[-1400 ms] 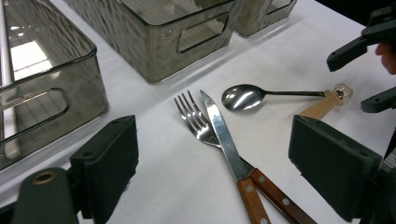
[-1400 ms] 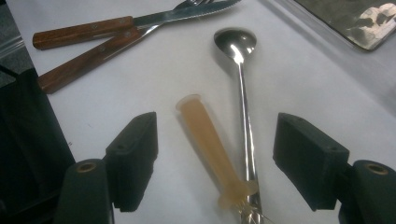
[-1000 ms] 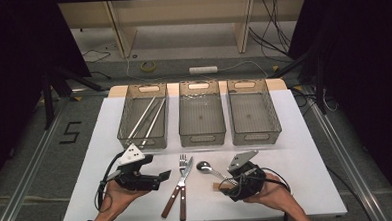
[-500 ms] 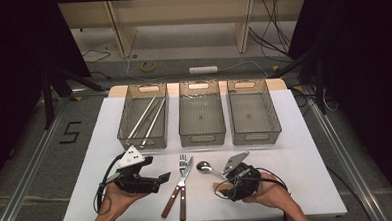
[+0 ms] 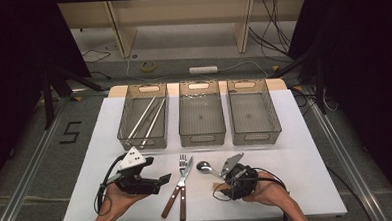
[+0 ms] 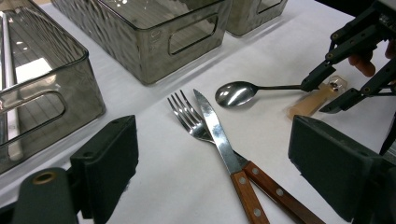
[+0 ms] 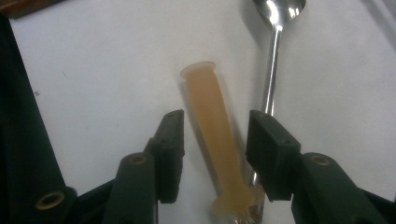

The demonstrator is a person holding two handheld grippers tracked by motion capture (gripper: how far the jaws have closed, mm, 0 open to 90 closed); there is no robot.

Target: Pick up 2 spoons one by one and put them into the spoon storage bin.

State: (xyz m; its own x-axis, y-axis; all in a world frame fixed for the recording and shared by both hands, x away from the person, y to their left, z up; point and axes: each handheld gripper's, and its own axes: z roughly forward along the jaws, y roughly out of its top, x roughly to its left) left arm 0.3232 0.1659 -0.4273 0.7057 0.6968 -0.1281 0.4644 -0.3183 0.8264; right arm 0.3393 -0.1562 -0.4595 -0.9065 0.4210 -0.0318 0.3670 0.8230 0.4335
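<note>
While the person's two forearms reach in from the near edge of the white desk (image 5: 295, 136), the right gripper (image 7: 215, 140) hangs low over a spoon (image 7: 275, 42) that lies just right of the desk's middle. Its two black jaws have just been closing, and they now stand partly open on either side of a pale, amber-coloured handle piece (image 7: 212, 116) that lies on the spoon's handle end; a gap shows between each pad and that piece, so nothing is gripped. The spoon's shiny bowl (image 6: 236, 93) points away from the gripper, and its thin metal stem runs beside the amber piece, passing under the jaw on that side. From above, the right gripper (image 5: 233, 175) sits right at the spoon's handle end. The left gripper (image 6: 212, 172) rests in the person's left hand (image 5: 119, 199) at the near left of the desk, its jaws wide apart and holding nothing. Between the two grippers lie a fork (image 6: 187, 116) and a knife (image 6: 215, 133) with wooden handles, the knife blade crossing over the fork. Farther back, three smoky clear bins stand side by side: the left bin (image 5: 144, 140) holds a few long pale sticks (image 5: 147, 117), beside the middle bin (image 5: 201, 138) and the right bin (image 5: 255, 135).
</note>
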